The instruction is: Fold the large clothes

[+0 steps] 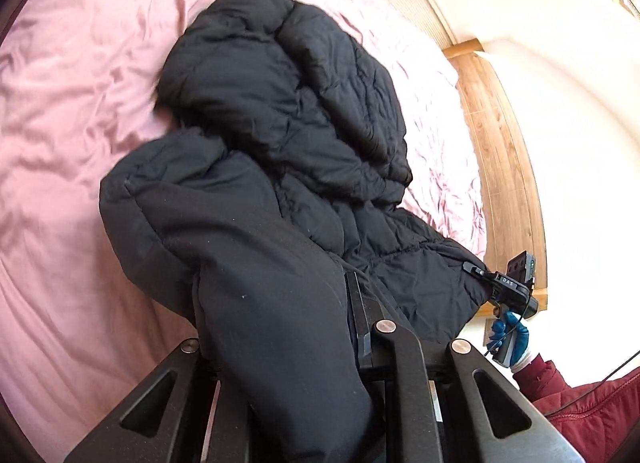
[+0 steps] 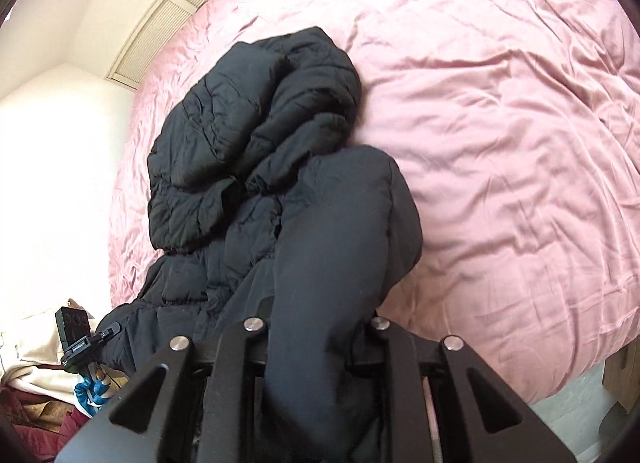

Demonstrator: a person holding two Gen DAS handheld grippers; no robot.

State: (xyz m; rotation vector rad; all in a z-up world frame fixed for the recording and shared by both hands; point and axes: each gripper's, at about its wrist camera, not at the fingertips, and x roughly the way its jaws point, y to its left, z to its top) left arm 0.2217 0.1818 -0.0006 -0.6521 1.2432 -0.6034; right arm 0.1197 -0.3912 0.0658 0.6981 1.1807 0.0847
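A black puffer jacket [image 1: 280, 135] lies crumpled on a pink bed sheet [image 1: 80, 103], its near end lifted off the bed. My left gripper [image 1: 320, 303] is shut on a thick fold of the jacket, which hides one finger. In the right wrist view the jacket [image 2: 256, 135] drapes over my right gripper [image 2: 316, 315], shut on another fold, fingertips hidden. Each view shows the other gripper pinching the jacket's hem: the right gripper [image 1: 478, 273] and the left gripper [image 2: 110, 331], both held by blue-gloved hands [image 1: 510, 333].
The pink sheet [image 2: 500, 143] spreads wide around the jacket. A wooden floor strip [image 1: 500, 167] runs along the bed's far side below a slatted panel [image 2: 160, 23]. A red sleeve [image 1: 580, 395] and piled cream cloth [image 2: 36, 363] sit near the hands.
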